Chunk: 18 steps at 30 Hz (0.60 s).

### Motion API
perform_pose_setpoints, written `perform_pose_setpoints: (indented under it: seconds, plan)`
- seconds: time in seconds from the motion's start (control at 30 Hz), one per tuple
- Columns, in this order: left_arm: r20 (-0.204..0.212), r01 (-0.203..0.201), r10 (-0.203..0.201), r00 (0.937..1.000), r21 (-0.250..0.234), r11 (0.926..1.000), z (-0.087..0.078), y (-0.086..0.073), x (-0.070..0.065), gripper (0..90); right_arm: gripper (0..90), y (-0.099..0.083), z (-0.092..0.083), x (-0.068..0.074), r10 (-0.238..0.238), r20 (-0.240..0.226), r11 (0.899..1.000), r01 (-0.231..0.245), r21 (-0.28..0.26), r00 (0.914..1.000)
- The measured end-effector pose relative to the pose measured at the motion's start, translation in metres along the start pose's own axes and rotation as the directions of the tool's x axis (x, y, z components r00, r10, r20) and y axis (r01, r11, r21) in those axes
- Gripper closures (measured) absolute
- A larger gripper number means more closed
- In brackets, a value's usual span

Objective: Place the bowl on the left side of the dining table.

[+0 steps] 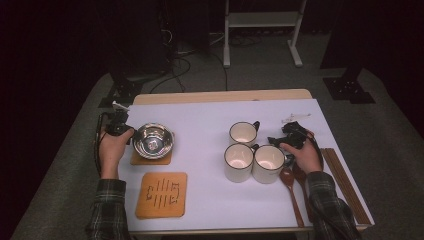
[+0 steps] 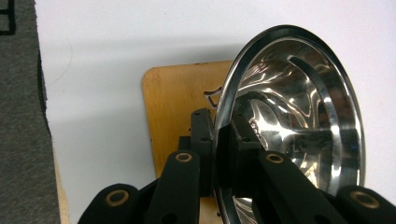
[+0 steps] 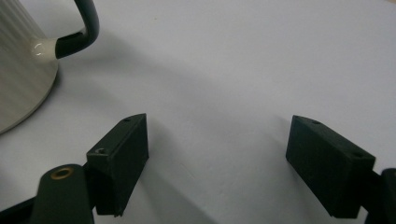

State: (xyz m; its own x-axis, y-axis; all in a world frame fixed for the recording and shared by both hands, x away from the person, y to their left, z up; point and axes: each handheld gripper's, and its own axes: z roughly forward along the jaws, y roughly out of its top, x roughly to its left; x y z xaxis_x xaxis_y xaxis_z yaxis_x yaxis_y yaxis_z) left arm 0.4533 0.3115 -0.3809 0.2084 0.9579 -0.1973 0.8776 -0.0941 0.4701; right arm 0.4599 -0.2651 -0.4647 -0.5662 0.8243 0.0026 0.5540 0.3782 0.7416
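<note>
Here the left tongs (image 2: 219, 140) were clamped on the near rim of the steel bowl (image 1: 153, 140), one jaw outside the wall and one inside, as the left gripper view showed. The bowl sat on a wooden coaster (image 1: 151, 158) at the left of the tabletop (image 1: 210, 195), so it lay directly ahead of those tongs and already in their grip; the left hand (image 1: 113, 150) was plainly the one placed for it. A second coaster (image 1: 161, 195), with slots cut in it, lay just toward the person from the first, and I judged any shift of the bowl would turn on that short near-far line between the two.

The right tongs (image 3: 217, 158) stood wide apart over bare tabletop with nothing between them, just beside the handle of a white mug (image 3: 23, 60), well away from the bowl.

Whether the bowl was resting on the coaster or slightly lifted could not be told. The bowl's underside and most of the first coaster were hidden beneath it.
</note>
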Motion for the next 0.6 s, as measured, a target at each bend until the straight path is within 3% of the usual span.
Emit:
perform_pose_setpoints:
  seconds: [0.6]
  plan:
    - [-0.013, 0.008, -0.007, 0.9999, 0.027, 0.9996, 0.0057, -0.0017, 0.0046, 81.0, 19.5, 0.0, 0.0, 0.0, 0.0, 0.0, 1.0, 0.0, 0.0, 1.0]
